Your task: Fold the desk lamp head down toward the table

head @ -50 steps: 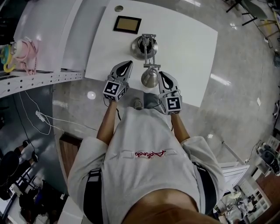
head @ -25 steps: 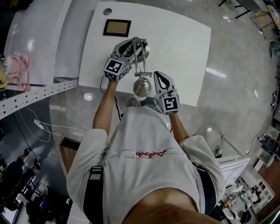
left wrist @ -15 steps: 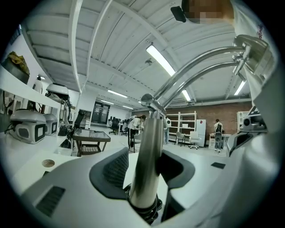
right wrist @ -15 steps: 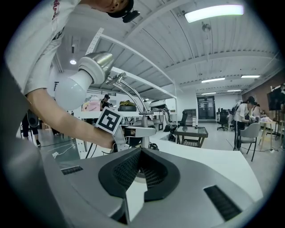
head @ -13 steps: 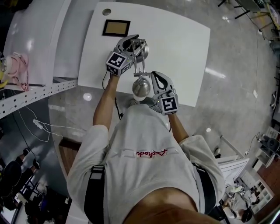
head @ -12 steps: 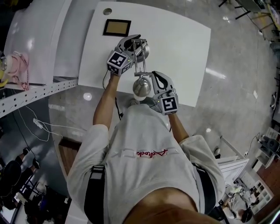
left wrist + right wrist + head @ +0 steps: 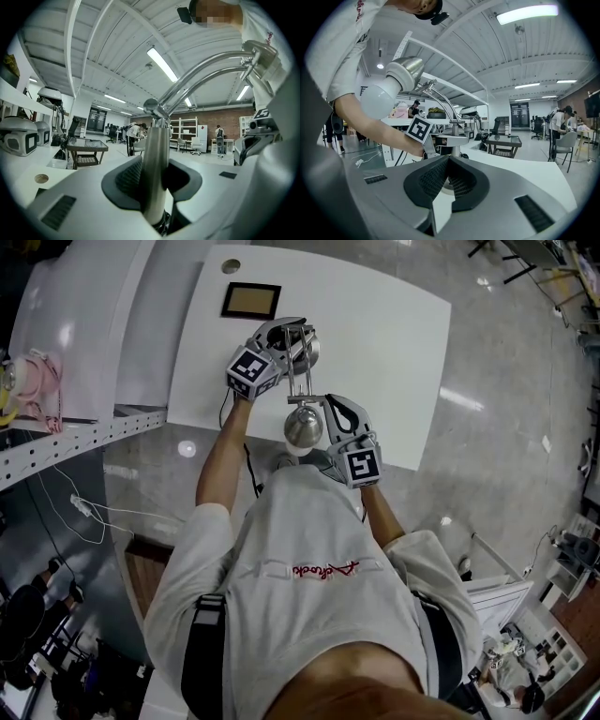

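Observation:
A chrome desk lamp stands on the white table (image 7: 394, 352). Its round base (image 7: 311, 350) is at the far side, and its twin arm (image 7: 296, 376) reaches back toward me to the lamp head (image 7: 303, 427). My left gripper (image 7: 286, 331) is at the upright lamp post (image 7: 155, 164). Its jaws are closing on the post, with a pad against each side. My right gripper (image 7: 336, 404) is shut and empty, just right of the lamp head. In the right gripper view the head and its white bulb (image 7: 379, 101) hang at the upper left of my right gripper (image 7: 447, 176).
A dark-framed brown panel (image 7: 250, 299) and a round hole (image 7: 231, 265) lie at the table's far left. A white shelf unit (image 7: 75, 334) with a pink thing (image 7: 33, 381) stands to the left. Glossy floor (image 7: 506, 427) surrounds the table. Desks and people (image 7: 133, 133) are far behind.
My left gripper has moved from the table's near edge to the lamp post by the base and stayed there. The right gripper has stayed beside the lamp head.

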The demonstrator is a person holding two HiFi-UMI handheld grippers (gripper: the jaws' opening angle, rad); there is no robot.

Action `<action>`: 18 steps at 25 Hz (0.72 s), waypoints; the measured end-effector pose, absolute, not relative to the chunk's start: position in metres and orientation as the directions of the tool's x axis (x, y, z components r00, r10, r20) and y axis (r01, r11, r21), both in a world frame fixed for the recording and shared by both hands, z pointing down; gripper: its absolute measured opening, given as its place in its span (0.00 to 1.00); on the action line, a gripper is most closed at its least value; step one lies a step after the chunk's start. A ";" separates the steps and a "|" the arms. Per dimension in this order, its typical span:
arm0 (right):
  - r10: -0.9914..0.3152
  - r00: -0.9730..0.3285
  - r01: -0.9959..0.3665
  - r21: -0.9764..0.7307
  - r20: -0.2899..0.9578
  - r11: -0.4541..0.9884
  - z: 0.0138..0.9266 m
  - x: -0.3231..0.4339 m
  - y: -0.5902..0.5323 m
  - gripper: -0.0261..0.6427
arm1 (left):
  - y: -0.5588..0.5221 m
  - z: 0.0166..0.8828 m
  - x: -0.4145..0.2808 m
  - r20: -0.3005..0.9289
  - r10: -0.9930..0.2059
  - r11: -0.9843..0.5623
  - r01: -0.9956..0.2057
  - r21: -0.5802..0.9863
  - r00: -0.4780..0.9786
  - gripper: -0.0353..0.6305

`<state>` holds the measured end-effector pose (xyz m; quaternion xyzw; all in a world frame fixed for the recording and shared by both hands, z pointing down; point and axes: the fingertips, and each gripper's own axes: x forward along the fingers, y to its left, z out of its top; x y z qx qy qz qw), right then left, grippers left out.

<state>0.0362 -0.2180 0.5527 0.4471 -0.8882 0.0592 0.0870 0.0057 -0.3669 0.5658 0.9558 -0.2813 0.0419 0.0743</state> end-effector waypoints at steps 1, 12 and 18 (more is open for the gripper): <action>-0.784 -0.586 -0.804 -0.023 0.206 0.595 0.552 0.037 -0.218 0.05 | -0.367 0.566 0.006 0.121 -0.525 -0.835 -0.538 0.117 0.842 0.26; -0.762 -0.615 -0.708 0.283 0.201 0.647 0.522 0.029 -0.224 0.05 | -0.367 0.565 0.006 0.122 -0.526 -0.834 -0.538 0.120 0.842 0.26; -0.733 -0.654 -0.419 0.716 0.189 0.558 0.494 0.019 -0.227 0.05 | -0.368 0.565 0.006 0.124 -0.524 -0.835 -0.537 0.119 0.843 0.26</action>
